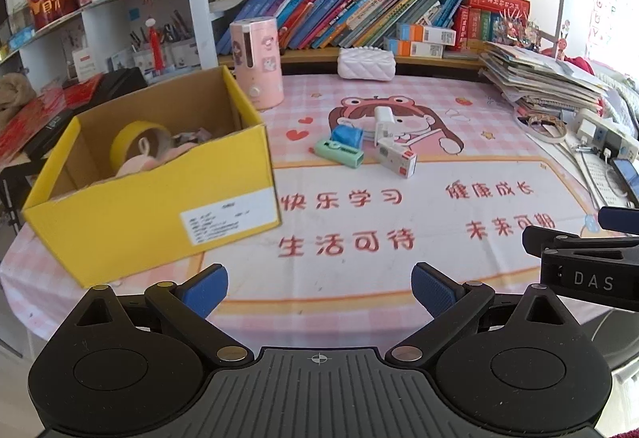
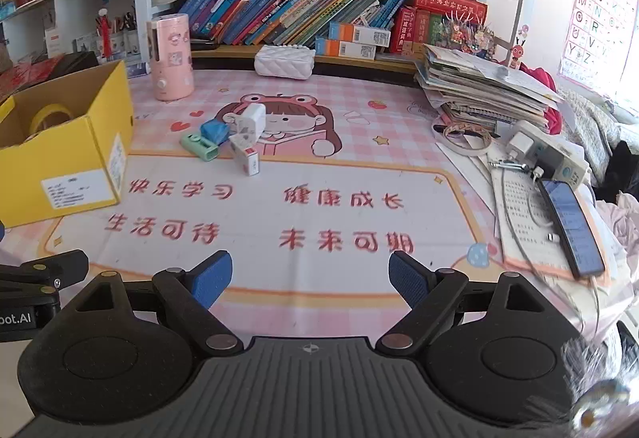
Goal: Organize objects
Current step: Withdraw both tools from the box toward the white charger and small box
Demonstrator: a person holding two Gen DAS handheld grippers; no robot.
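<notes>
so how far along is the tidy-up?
Partly done: the yellow box already holds a tape roll and some pinkish items. Nothing is in hand: the left tool and right tool are both open and empty, back from the pile. Left on the mat: green case, blue item, white charger and small white box.
</notes>
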